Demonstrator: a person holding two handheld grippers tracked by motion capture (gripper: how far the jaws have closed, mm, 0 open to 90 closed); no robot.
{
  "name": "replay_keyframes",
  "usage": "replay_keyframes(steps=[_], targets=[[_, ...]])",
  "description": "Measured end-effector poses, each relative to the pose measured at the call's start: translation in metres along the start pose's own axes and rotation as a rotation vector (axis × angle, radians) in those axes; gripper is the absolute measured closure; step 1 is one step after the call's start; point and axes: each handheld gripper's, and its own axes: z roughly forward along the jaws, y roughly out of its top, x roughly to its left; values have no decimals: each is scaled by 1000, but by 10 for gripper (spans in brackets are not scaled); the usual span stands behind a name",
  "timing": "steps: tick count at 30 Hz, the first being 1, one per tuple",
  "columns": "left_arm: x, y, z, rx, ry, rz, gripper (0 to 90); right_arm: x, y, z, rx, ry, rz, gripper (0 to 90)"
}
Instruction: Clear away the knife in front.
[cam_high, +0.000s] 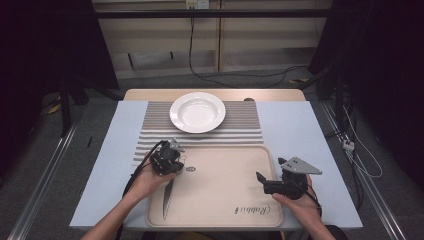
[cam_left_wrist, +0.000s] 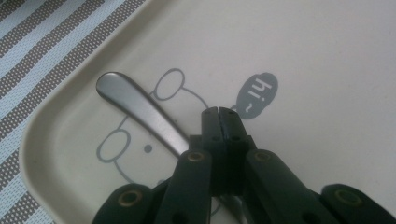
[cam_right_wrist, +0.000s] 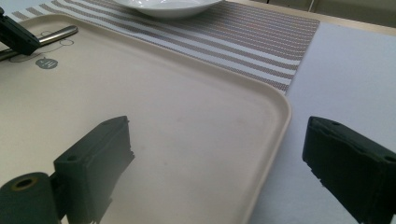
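A metal knife (cam_high: 167, 197) lies along the left side of a beige tray (cam_high: 220, 185), its handle end (cam_left_wrist: 135, 105) resting over a printed bear drawing. My left gripper (cam_high: 175, 166) hovers just over that handle. In the left gripper view its jaws (cam_left_wrist: 218, 112) are pressed together with nothing between them, and the handle passes beside and beneath them. My right gripper (cam_high: 267, 182) rests at the tray's right side. It stands open (cam_right_wrist: 219, 154), with one finger over the tray (cam_right_wrist: 163, 116) and the other over the table beyond the rim. The left gripper (cam_right_wrist: 16, 35) and knife handle (cam_right_wrist: 58, 33) show far off in the right gripper view.
A white deep plate (cam_high: 197, 112) sits on a striped placemat (cam_high: 245, 125) beyond the tray. A pale blue cover (cam_high: 310, 145) spreads over the table on both sides. Cables run across the floor behind the table.
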Motion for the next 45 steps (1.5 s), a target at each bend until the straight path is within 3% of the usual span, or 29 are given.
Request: replay_keyframes(steps=[14,31,43,45], targets=[[8,-7,-7,42,-7,7,900,0,0,0,1,-1,-2,80],[22,-19,-16,64,-9,-54,900,0,0,0,0,-2,-2,79],[22,-19,-17,71,13,-51,899,0,0,1,0,-2,-3,79],[21,-18,-16,60,15,-46,842,0,0,1,1,-2,-4,79]])
